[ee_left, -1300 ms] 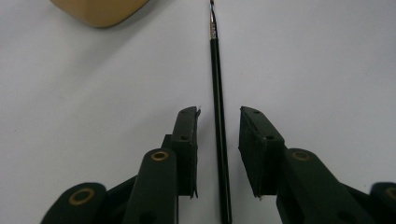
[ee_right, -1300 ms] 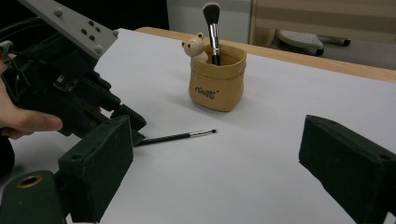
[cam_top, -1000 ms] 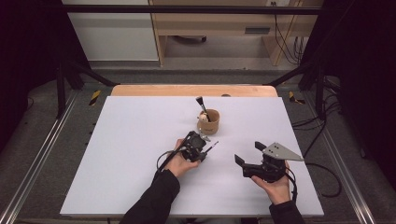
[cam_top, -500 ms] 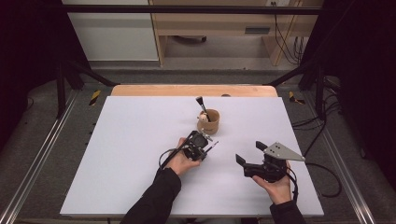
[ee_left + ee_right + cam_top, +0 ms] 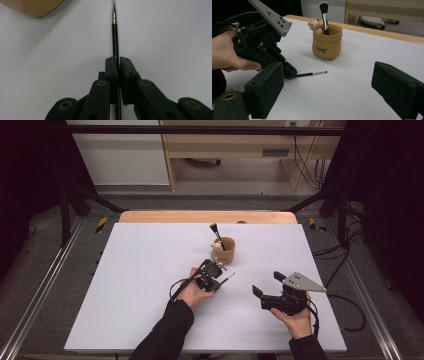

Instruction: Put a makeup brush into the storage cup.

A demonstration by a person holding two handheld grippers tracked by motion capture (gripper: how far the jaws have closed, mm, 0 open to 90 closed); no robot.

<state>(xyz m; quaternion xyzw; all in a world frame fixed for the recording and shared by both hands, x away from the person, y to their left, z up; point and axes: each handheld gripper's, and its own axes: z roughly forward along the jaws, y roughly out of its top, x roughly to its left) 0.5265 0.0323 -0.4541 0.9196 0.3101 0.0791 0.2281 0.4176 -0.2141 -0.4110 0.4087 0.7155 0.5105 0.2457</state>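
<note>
Now that its jaws have just been closing, the left gripper (image 5: 117,65) is clamped on the thin black brush (image 5: 114,37), which lies flat on the white table (image 5: 140,270) with its fine tip pointing away toward the far right; a second ago the pads stood a little wider around the handle; the grip looks made, so lifting should come next. Just beyond sits the tan pouch (image 5: 327,41), a larger makeup brush (image 5: 324,12) upright inside; the right gripper (image 5: 332,92) waits to the right, jaws wide apart.
</note>
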